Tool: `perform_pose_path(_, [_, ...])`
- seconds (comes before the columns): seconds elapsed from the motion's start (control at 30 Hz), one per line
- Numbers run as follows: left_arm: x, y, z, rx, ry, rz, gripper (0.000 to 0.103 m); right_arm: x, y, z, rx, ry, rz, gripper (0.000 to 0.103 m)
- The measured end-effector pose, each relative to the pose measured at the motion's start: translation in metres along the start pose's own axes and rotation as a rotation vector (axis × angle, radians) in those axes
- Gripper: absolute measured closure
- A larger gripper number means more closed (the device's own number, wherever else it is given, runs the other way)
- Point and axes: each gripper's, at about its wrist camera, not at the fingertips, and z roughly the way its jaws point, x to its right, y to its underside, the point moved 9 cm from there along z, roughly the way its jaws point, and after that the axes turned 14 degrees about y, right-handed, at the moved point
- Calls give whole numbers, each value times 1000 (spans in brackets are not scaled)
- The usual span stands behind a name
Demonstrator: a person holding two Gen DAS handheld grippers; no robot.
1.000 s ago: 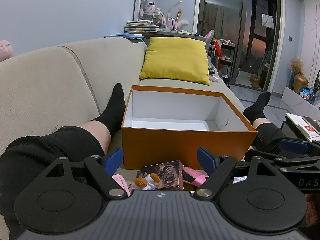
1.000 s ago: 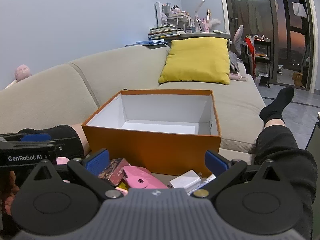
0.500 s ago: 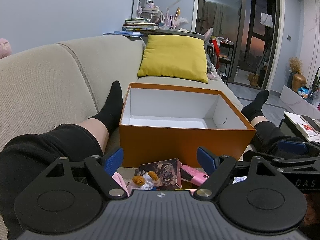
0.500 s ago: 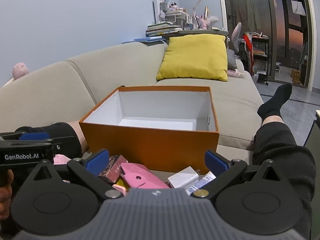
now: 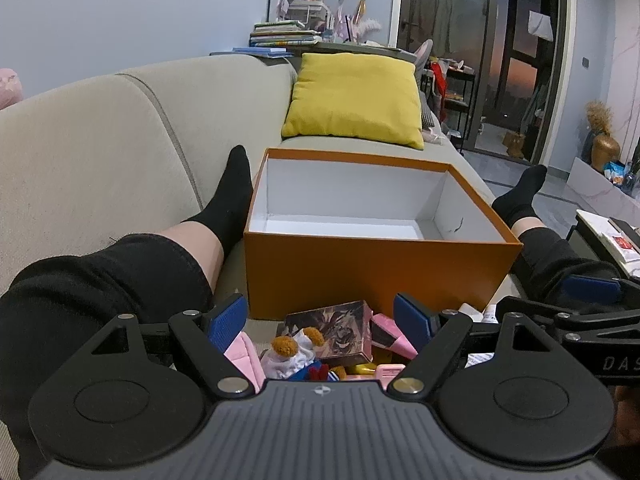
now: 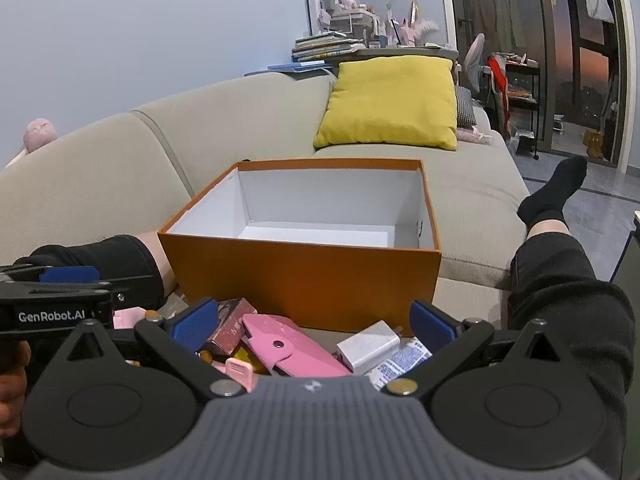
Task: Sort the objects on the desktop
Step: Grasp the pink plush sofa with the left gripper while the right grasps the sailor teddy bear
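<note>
While both tools hang over the heap with nothing in them, the left hand-held gripper (image 5: 320, 320) and the right hand-held gripper (image 6: 314, 320) each stand with jaws spread wide, released. Nearest, low in the middle of both frames, lies the pile to be sorted, resting on the sofa seat just before the box. One pink snap wallet (image 6: 292, 346) looks soft and flat, best pinched across its edge; one white charger (image 6: 368, 346) is hard, light and smooth, likely to slip unless taken across its flat sides; one printed paper packet (image 6: 404, 360) beside it is flimsy and should crumple. One dark printed card box (image 5: 340, 330) is stiff and light, easy to take across its narrow sides, and one small plush toy (image 5: 298, 350) with brown tufts is squashy and forgiving. Smaller pink and yellow bits beneath are too hidden to count. Beyond, mid-frame, one orange box (image 5: 376, 268) sits open and white inside, with nothing visible in it. Farther, upper middle, one yellow cushion (image 5: 356, 100) leans on the sofa (image 5: 120, 140).
</note>
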Motion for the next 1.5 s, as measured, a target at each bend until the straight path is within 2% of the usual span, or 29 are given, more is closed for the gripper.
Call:
perform_pose_path(0.53, [0, 3, 1, -11, -2, -1, 8, 1, 7, 5, -46, 2, 5, 1])
perform_pose_path(0.67, [1, 5, 3, -30, 16, -1, 8, 2, 11, 10, -80, 7, 4, 3])
perform_pose_path(0.7, [1, 6, 4, -39, 20, 0, 8, 3, 13, 12, -92, 6, 4, 5])
perform_pose_path(0.77, [0, 9, 7, -64, 27, -1, 8, 4, 17, 18, -125, 5, 3, 18])
perform_pose_path(0.83, [-1, 13, 10, -98, 43, 0, 12, 3, 23, 24, -160, -7, -1, 25])
perform_pose_path(0.9, [-1, 20, 12, -136, 48, 10, 16, 0, 28, 29, -196, -31, -8, 29])
perform_pose_path(0.97, [-4, 27, 13, -167, 36, 18, 21, -6, 32, 33, -224, -61, -22, 38])
perform_pose_path(1.07, [-14, 35, 12, -208, 0, 4, 24, -21, 36, 39, -260, -129, -49, 48])
perform_pose_path(1.17, [-21, 39, 9, -235, -24, -4, 30, -39, 39, 43, -285, -205, -92, 52])
perform_pose_path(1.27, [-24, 42, 4, -254, -39, 0, 30, -59, 44, 45, -317, -295, -133, 54])
perform_pose_path(1.37, [-35, 47, 0, -283, -91, -20, 30, -80, 48, 46, -346, -377, -188, 54])
perform_pose_path(1.5, [-46, 51, 3, -302, -124, -72, 30, -105, 55, 47, -366, -453, -251, 54])
